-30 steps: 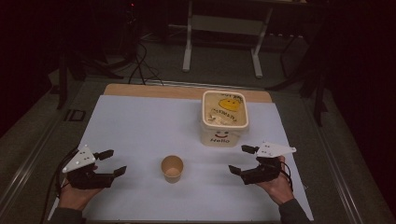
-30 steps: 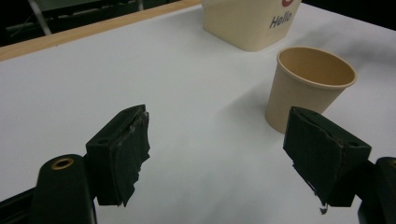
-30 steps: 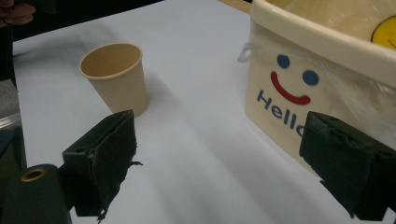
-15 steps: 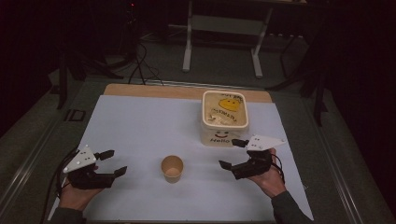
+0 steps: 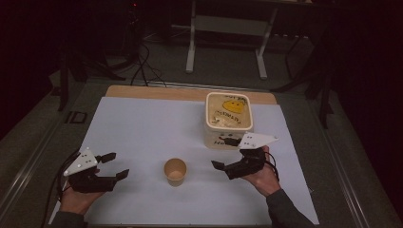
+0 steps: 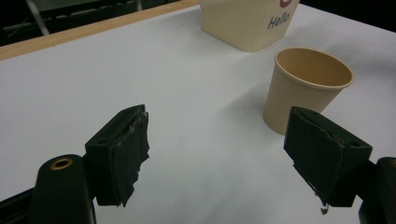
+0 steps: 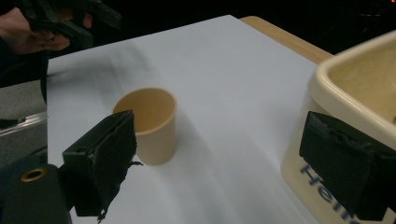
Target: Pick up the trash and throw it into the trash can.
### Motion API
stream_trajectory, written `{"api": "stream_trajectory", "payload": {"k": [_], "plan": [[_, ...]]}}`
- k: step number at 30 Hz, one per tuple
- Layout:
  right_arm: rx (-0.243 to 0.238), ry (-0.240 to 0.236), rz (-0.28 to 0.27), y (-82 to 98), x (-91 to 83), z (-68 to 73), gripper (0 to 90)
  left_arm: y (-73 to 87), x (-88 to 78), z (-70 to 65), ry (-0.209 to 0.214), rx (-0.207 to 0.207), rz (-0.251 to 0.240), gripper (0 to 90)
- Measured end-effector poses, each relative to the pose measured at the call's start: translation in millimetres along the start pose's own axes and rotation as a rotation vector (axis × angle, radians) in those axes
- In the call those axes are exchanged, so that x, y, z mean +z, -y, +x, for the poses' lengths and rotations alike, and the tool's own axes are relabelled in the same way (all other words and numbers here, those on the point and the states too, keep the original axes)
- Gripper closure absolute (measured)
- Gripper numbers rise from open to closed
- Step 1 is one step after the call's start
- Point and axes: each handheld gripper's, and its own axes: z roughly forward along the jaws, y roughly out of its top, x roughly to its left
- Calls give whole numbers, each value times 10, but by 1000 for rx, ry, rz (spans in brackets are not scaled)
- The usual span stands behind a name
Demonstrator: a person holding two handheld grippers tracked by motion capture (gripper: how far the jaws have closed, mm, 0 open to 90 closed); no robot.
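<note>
We see the small tan paper cup [image 5: 175,171] standing upright and empty-looking on the white table sheet [image 5: 142,128], roughly centre, at about 6 o'clock from the sheet's middle. The cream plastic tub with the yellow smiley lid [image 5: 229,118] sits at about 2 o'clock from the cup, apart from it.

We judge the work as barely begun: nothing grasped, cup untouched, tub lid on.

The right gripper [image 5: 231,159] is at 3 o'clock of the cup, jaws spread wide and holding nothing; in the right gripper view the cup [image 7: 150,123] shows between its jaws but farther off, the tub [image 7: 359,93] just beside the right-hand jaw.

The left gripper [image 5: 114,165] is at 9 o'clock of the cup, well apart, jaws also wide open and empty.

Left to do, we reckon: close in on the cup and grip it
</note>
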Motion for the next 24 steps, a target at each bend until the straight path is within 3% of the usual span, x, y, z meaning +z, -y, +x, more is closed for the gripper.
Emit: {"api": "stream_trajectory", "payload": {"k": [10,24], "plan": [[-20,-31,-15,-175,125,40,103,1,2,-1,0,2,1,222],[-32,-58,2,-269,304,66,105,1,-5,6,-4,0,-1,222]]}}
